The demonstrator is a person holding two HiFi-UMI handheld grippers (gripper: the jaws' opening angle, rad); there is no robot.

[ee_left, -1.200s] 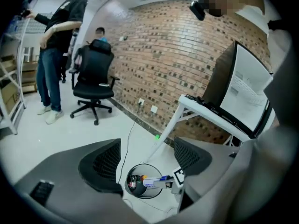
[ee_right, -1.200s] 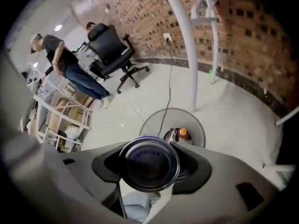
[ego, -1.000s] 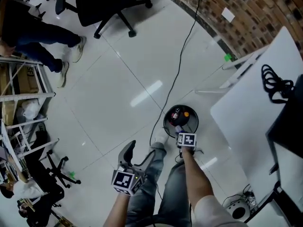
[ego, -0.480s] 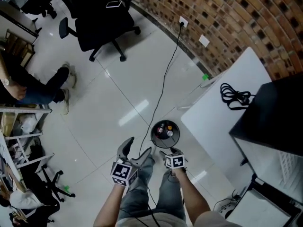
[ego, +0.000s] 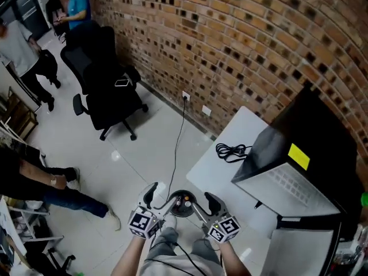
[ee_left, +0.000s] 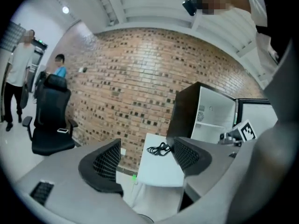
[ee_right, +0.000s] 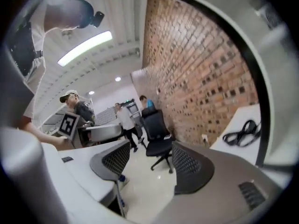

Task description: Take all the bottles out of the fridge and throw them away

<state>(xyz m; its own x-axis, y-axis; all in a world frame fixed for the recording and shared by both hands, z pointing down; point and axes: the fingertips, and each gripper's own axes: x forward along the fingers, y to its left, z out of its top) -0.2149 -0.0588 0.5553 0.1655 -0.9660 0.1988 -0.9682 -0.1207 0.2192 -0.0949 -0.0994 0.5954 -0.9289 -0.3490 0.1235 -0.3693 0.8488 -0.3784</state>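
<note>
One white table (ego: 214, 167), black fridge (ego: 325, 132), brick wall (ego: 241, 39).

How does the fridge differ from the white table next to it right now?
The fridge is black, with its door open on a white inside; the table is plain white, with a coiled black cable lying on it. The fridge is a box that rises higher than the table's flat top. Both stand near the brick wall.
</note>
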